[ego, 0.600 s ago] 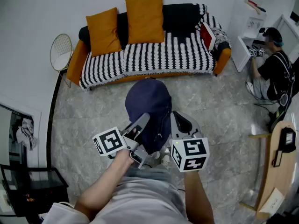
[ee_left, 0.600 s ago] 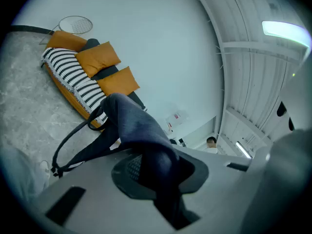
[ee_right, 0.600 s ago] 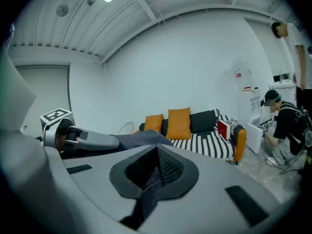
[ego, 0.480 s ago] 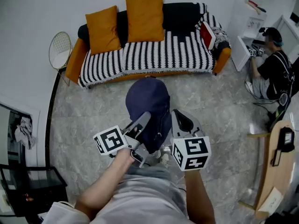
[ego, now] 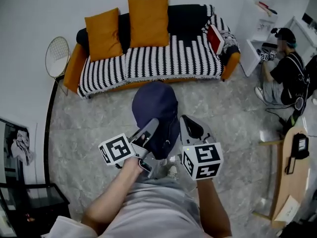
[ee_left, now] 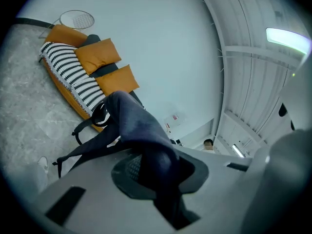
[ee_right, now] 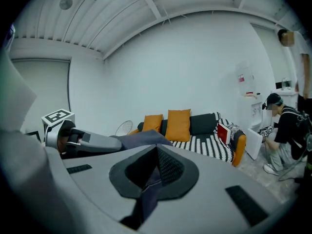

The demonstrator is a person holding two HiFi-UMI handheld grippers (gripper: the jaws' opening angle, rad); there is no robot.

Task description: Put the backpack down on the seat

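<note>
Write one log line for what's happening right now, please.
left claw: shut on backpack | right claw: shut on backpack | sofa: ahead, backpack not on it

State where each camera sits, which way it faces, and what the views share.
Head view: on the person's head, steeply down at backpack and sofa; forearms show.
Left gripper view: rides left gripper, along jaws shut on backpack, sofa at left.
Right gripper view: rides right gripper, same grip, sofa ahead.
All share backpack and sofa.
</note>
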